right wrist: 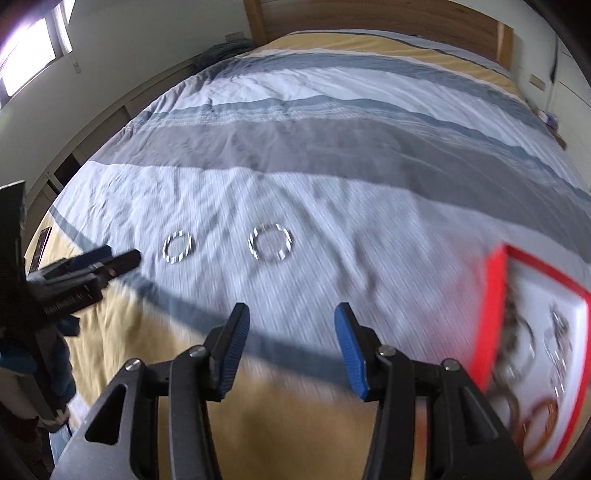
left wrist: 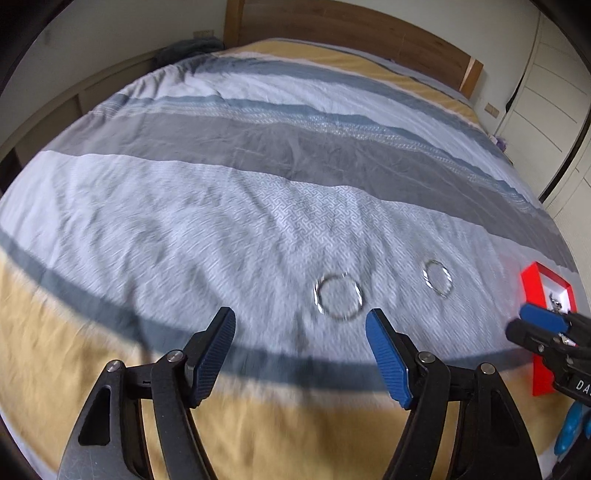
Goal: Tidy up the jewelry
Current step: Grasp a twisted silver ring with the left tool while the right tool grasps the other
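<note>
Silver bangles lie flat on the pale striped cover of the bed [left wrist: 258, 206], two of them side by side but apart: the nearer bangle [left wrist: 338, 296] sits just ahead of the left gripper [left wrist: 301, 323], slightly toward its right-hand finger, and the farther bangle [left wrist: 437, 277] rests between it and the red box [left wrist: 546, 280]. Both frames are smeared with motion blur, so fine detail on the rings cannot be made out. The left gripper's jaws stand wide apart with nothing between them, its blue pads tilted down toward the bedcover. The right gripper [right wrist: 291, 317] likewise points down at the cover, its jaws apart at a narrower gap and empty; in its view the two bangles appear further ahead and to the left, well clear of its fingertips. The red box lies on the bed at the right, open at the top, with a white inside that holds a jumble of jewelry [right wrist: 524, 343]: silvery chains and rings, and some brownish-orange rings at the near corner. From the left wrist view the right gripper is seen just in front of that box. A wooden headboard [left wrist: 351, 33] stands at the far end of the bed.
</note>
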Action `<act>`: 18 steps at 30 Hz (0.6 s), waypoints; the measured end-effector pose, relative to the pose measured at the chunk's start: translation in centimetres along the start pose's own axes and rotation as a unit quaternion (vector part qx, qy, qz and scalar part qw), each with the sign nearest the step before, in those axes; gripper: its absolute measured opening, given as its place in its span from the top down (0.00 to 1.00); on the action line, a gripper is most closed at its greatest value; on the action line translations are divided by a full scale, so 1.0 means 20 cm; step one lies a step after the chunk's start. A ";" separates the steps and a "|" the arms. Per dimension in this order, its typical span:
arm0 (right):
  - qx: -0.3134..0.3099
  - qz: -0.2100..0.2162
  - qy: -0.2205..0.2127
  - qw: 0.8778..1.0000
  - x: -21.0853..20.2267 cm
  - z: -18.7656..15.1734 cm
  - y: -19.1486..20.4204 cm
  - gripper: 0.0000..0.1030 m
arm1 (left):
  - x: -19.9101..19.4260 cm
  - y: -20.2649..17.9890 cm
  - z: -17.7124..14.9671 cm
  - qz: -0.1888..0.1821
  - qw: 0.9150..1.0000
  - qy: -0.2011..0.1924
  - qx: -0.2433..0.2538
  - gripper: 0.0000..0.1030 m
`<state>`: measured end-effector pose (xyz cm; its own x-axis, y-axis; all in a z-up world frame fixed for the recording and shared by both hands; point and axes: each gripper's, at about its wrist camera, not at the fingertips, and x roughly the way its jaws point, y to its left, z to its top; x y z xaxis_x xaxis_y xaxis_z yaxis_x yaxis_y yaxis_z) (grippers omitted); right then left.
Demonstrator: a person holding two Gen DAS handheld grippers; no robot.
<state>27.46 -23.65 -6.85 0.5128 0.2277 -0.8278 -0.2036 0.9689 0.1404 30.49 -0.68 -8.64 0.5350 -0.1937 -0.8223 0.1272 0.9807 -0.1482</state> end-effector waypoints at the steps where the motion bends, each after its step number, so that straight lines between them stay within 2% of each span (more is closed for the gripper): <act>1: -0.002 0.002 0.002 1.000 0.04 0.03 0.01 0.55 | 0.03 0.00 0.01 0.000 1.000 0.004 0.003 0.34; 5: -0.009 0.014 0.011 1.000 0.19 0.10 0.03 0.55 | 0.15 0.01 0.02 -0.001 1.000 0.021 0.005 0.40; 10: -0.023 0.015 0.023 0.999 0.33 0.14 0.07 0.50 | 0.21 0.03 0.02 -0.003 1.000 0.019 0.008 0.41; 18: -0.018 0.010 0.019 1.000 0.41 0.16 0.06 0.49 | 0.27 -0.01 0.02 0.014 0.999 0.012 0.033 0.41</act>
<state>34.09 -20.33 -11.74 0.4770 0.2420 -0.8449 -0.2434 0.9601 0.1376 33.65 -1.90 -12.94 0.5193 -0.1649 -0.8385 0.1676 0.9818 -0.0893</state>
